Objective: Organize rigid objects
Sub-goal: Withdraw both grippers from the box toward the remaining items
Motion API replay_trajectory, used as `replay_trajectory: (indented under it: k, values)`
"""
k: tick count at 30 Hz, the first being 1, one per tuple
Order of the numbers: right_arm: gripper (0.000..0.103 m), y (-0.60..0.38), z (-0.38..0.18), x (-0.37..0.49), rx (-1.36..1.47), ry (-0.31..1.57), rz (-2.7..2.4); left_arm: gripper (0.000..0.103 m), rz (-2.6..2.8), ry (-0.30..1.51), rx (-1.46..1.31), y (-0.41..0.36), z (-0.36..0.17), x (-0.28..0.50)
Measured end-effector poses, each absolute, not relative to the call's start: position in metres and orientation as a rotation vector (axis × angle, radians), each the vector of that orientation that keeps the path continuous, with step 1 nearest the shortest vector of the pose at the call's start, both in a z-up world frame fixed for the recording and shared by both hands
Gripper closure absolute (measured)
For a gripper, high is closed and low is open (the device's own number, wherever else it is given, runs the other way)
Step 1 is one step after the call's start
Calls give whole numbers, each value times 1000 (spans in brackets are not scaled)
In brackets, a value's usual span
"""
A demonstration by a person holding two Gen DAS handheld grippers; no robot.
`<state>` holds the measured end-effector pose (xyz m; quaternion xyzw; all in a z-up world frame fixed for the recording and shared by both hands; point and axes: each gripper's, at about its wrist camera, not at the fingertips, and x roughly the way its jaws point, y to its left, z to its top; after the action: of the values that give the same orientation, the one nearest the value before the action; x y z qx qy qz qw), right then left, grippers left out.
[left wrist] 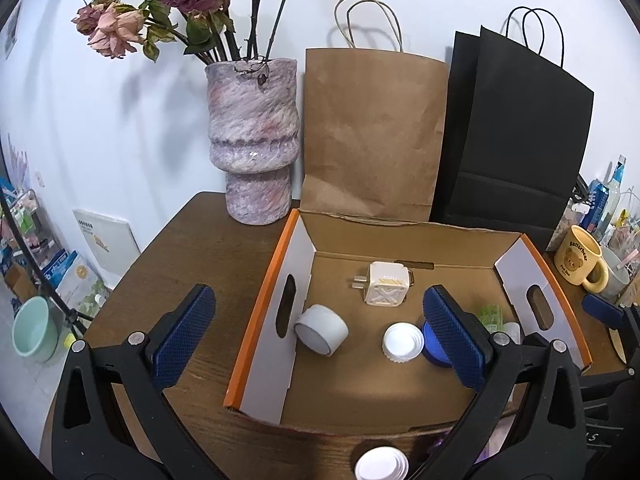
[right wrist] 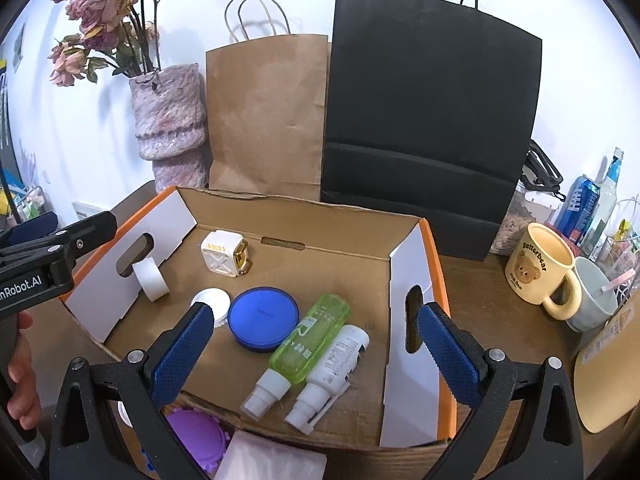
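Both grippers are hanging spread and empty over the near wall of the cardboard box [right wrist: 280, 204]: right gripper [right wrist: 316, 344] is sitting nearer the green bottle [right wrist: 310, 338], lying caps-toward-us inside, left gripper [left wrist: 318, 334] nearer the white tape roll [left wrist: 322, 330].

From my left wrist view, the right finger pad [left wrist: 456, 336] covers most of the blue round tin [left wrist: 434, 350], and the green bottle [left wrist: 491, 316] shows only as a sliver behind it. A white ribbed cap [left wrist: 382, 465] is cut off by the bottom edge. On the right wrist view, a purple lid [right wrist: 196, 436] sits half behind the box's [right wrist: 280, 420] front wall, and the pale packet [right wrist: 272, 460] beside it runs out of frame. The hand [right wrist: 20, 372] holding the left gripper is cropped at the left edge. I can't read the print on either bottle.
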<state>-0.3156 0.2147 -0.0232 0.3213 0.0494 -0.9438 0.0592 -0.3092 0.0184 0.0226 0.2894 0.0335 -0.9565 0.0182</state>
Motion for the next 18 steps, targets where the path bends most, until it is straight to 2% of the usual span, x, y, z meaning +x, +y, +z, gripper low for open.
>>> replay_trajectory:
  k: [18]
  values:
    - [0,224,-29,-269,990,145,-2857,0,-2980,80,906,18,19,-262]
